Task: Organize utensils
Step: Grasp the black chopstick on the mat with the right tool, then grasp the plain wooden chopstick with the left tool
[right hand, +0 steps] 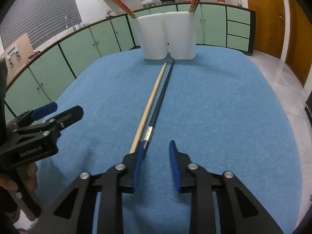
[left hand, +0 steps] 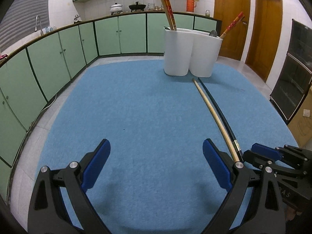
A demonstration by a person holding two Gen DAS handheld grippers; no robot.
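Two loose chopsticks lie side by side on the blue surface (right hand: 224, 101), running from the near edge toward the far white holder. The wooden chopstick (right hand: 151, 105) is on the left and the black chopstick (right hand: 162, 95) is on the right, with a metallic band near the black one's near end. Their far tips stop just short of the white two-compartment holder (right hand: 167, 37), close to the seam between its two compartments.

The right gripper (right hand: 155, 146) sits low at the chopsticks' near ends with its jaws moderately apart and holding nothing. The near ends of both sticks meet the left blue pad: the wooden one disappears behind the outer side of that finger, and the black one's banded end lies right at the pad's tip. Whether either stick is inside the gap cannot be told.

The left gripper (left hand: 156, 150) hovers over bare blue surface, well left of the chopsticks, its jaws spread wide and empty. In the left wrist view the wooden chopstick (left hand: 214, 117) and the black chopstick (left hand: 219, 109) pass just to the right of its right finger.

In the holder (left hand: 192, 54), red-printed chopsticks (left hand: 168, 9) stand in the left compartment and another pair (left hand: 232, 26) leans in the right compartment beside a metal spoon (left hand: 213, 33).
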